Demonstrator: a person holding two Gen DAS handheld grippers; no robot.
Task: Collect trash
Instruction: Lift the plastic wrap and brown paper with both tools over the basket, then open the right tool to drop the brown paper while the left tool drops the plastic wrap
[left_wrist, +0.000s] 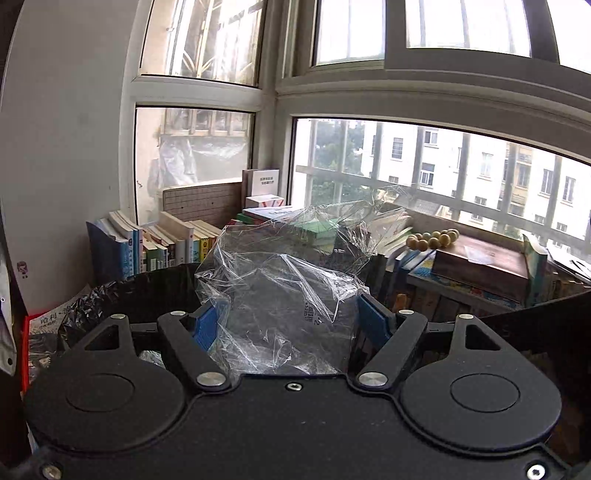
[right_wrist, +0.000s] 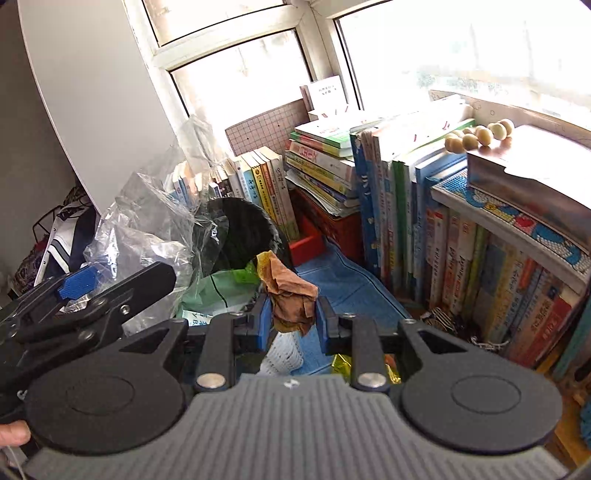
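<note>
A crumpled clear plastic wrap (left_wrist: 280, 295) stands between the blue pads (left_wrist: 205, 326) of my left gripper (left_wrist: 288, 323), whose jaws are spread wide. It hangs over the rim of a black-lined trash bin (left_wrist: 159, 291). In the right wrist view the same clear plastic wrap (right_wrist: 147, 221) billows above the left gripper (right_wrist: 110, 284), beside the black bin (right_wrist: 243, 229). My right gripper (right_wrist: 293, 321) is shut on a crumpled brown wrapper (right_wrist: 291, 299), held just in front of the bin's opening. A green plastic bag (right_wrist: 218, 288) lies at the bin's near edge.
Rows and stacks of books (right_wrist: 317, 166) line the window ledge, with a string of wooden beads (right_wrist: 476, 136) on a box (left_wrist: 480, 262). A red crate (right_wrist: 306, 240) and blue cloth (right_wrist: 351, 280) lie below. A gold wrapper (right_wrist: 341, 363) sits under the right gripper. A hand (right_wrist: 13, 434) shows at lower left.
</note>
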